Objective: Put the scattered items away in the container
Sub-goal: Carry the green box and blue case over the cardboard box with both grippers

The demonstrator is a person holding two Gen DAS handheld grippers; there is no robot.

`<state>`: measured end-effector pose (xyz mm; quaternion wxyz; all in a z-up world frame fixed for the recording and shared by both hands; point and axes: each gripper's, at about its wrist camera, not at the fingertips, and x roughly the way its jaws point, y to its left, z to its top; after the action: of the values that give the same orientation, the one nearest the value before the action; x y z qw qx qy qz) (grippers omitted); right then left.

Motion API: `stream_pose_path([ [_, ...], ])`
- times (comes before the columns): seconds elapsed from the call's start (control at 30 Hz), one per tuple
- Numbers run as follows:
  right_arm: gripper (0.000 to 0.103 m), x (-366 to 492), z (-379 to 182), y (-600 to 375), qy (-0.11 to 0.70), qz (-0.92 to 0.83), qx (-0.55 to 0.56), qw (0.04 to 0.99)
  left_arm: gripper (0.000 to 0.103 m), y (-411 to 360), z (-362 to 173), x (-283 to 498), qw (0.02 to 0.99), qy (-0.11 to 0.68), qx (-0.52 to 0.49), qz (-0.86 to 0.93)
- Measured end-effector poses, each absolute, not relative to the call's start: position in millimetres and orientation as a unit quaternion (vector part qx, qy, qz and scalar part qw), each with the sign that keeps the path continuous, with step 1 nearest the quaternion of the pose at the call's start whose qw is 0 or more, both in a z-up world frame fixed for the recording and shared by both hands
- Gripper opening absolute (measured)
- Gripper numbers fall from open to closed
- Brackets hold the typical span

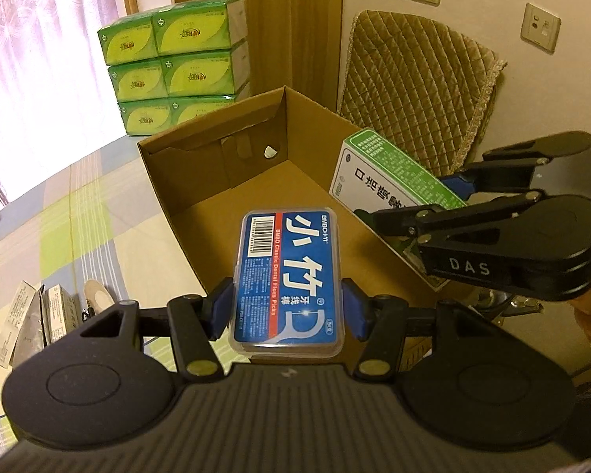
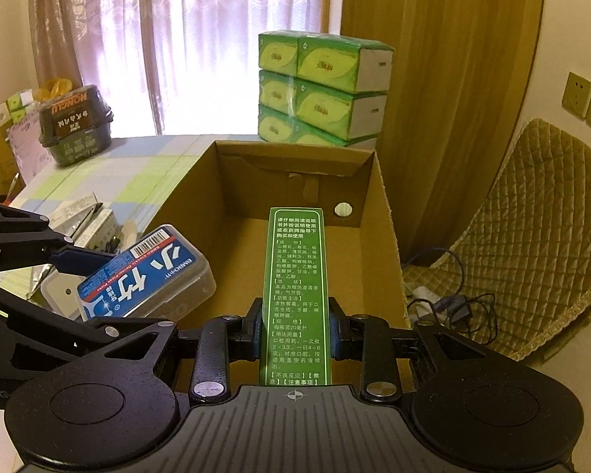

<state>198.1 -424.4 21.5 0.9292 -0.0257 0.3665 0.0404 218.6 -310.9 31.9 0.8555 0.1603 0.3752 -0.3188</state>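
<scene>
1. the left gripper [image 1: 287,307] is clenched on the blue floss pick case [image 1: 289,280], held over the near edge of the cardboard box [image 1: 212,149].
2. the right gripper [image 2: 295,331] is clamped on the green-and-white carton [image 2: 297,295], held above the box interior.
3. the box floor under both held items is partly hidden, so nothing can be said of what lies there.
4. small packets [image 1: 31,315] left of the box are cut off and hard to read.
5. only the right wrist view shows a dark tub [image 2: 75,126] far left of the box and cables [image 2: 453,303] to its right.
6. stacked green tissue packs [image 1: 177,63] behind the box are seen in both views.
</scene>
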Motion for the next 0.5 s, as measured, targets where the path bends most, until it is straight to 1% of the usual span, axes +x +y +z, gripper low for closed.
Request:
stream_pose_path([
  [0.1,0.033,199.3,19.7,-424.7,0.368,0.041,-0.026,0.928,0.052,-311.1,30.6,218.7,0.855,0.377,0.160,-0.318],
  [0.5,0.033,198.8,17.1,-426.6,0.369,0.042,-0.026,0.928,0.059,-311.8,39.1,209.2,0.861,0.359,0.176,-0.313],
])
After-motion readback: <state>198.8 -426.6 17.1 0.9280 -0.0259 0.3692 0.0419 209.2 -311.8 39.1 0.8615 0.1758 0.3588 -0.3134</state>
